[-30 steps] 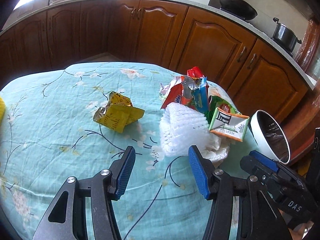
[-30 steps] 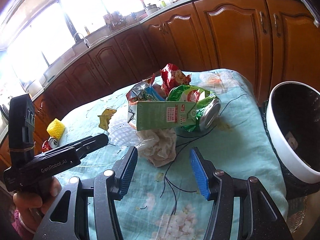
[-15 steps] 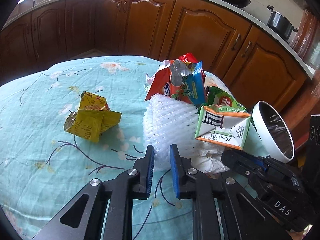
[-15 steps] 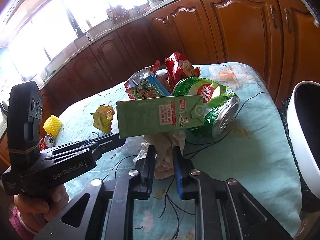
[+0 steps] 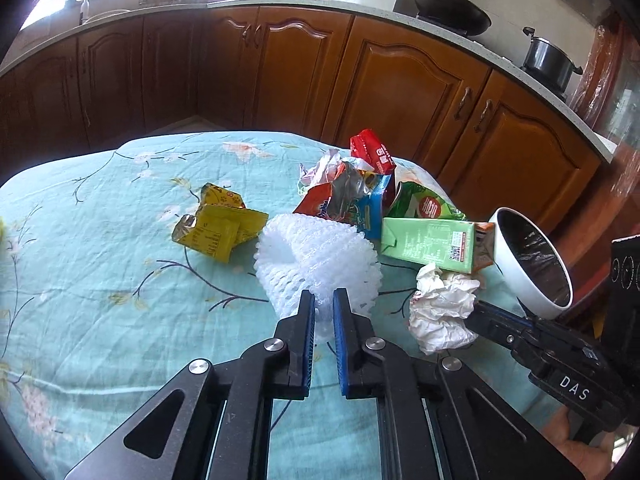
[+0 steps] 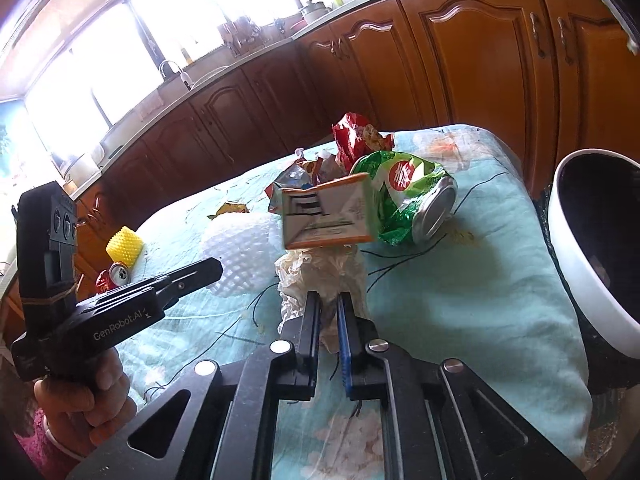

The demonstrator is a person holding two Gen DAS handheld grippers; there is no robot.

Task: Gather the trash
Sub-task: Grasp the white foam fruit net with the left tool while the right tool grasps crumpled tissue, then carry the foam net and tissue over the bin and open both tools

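My left gripper (image 5: 322,294) has its jaws closing on the near edge of a white foam net (image 5: 316,256), which is squeezed between the blue pads. In the right wrist view my right gripper (image 6: 328,298) is shut on a crumpled white tissue (image 6: 316,268). A green drink carton (image 6: 324,216) leans on top of the tissue. Behind it lie a crushed green can (image 6: 408,196) and several snack wrappers (image 5: 348,200). A yellow wrapper (image 5: 216,228) lies alone to the left of the net.
A white bin (image 6: 592,264) with a black liner stands off the table's right edge. The table has a teal flowered cloth (image 5: 100,280). A yellow foam net (image 6: 124,246) and a red can (image 6: 114,276) sit at the far left. Wooden cabinets ring the room.
Both grippers went from wide open to closed, the left on the foam net and the right on the tissue. The carton has tipped over the tissue.
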